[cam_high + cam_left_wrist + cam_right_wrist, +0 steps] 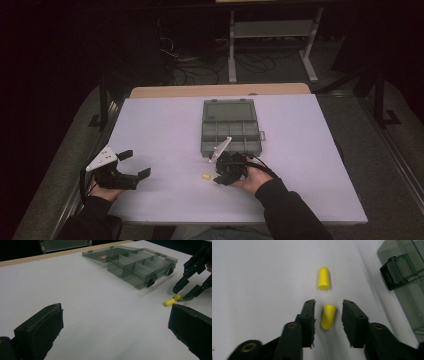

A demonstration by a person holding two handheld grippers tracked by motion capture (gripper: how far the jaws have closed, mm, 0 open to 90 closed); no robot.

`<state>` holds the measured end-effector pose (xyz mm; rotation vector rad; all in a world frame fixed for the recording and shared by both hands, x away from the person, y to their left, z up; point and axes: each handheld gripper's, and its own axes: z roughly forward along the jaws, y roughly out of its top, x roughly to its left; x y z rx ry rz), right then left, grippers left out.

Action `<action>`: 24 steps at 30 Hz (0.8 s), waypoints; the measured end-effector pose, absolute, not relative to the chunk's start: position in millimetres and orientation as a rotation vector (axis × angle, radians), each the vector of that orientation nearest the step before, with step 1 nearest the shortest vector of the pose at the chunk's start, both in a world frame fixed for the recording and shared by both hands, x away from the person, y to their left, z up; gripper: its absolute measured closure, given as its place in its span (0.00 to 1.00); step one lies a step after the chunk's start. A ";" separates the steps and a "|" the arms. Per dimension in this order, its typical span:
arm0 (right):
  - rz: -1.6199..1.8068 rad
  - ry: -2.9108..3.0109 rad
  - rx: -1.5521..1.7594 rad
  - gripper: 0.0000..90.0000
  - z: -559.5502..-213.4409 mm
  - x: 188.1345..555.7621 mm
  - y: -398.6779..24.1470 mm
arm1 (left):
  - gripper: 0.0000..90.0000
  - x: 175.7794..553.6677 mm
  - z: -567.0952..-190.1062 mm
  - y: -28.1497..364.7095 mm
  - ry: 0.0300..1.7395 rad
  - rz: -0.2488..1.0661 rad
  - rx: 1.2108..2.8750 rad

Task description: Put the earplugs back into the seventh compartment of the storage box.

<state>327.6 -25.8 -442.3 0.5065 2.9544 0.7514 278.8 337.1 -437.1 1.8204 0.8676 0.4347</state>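
I have the right gripper [325,308] down on the table [150,125], near the front edge and about mid-width, its jaws straddling one yellow earplug [328,316]. The pads stand close on either side of it, with a sliver of white showing on each side, so I read them as not yet pressing. A second earplug [323,278] lies just beyond the tips, apart from the first.

Both plugs look like soft foam: short, round-nosed cylinders with a matte skin, surely very light. I judge they will squash rather than slip, and spring back, so a gentle squeeze across the middle of the barrel should hold one. Pinching near the rounded nose could let it squirt out, and a light plug may cling to a pad on release.

The box [231,131] sits open just behind the right gripper, towards the middle of the table: smoky translucent plastic, hard and glossy, with thin dividers and dark latches. The table is smooth, matt white.

The left gripper [131,162] rests near the front left corner, jaws spread wide with nothing between them.
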 end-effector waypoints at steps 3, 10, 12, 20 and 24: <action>0.741 2.956 0.510 0.79 -442.9 328.1 -25.9 | 0.00 278.9 -437.1 336.9 0.863 0.435 1.823; 0.727 2.967 0.513 0.88 -444.1 328.3 -25.5 | 0.00 278.9 -437.2 336.7 0.862 0.433 1.822; 0.732 2.966 0.517 0.89 -443.6 328.4 -26.3 | 0.00 278.9 -437.2 336.7 0.861 0.433 1.823; 0.786 2.963 0.550 0.90 -435.4 332.0 -33.7 | 0.00 279.0 -437.2 336.8 0.863 0.433 1.822; 0.791 2.956 0.561 0.90 -429.9 333.4 -35.9 | 0.00 279.0 -437.2 337.0 0.864 0.431 1.821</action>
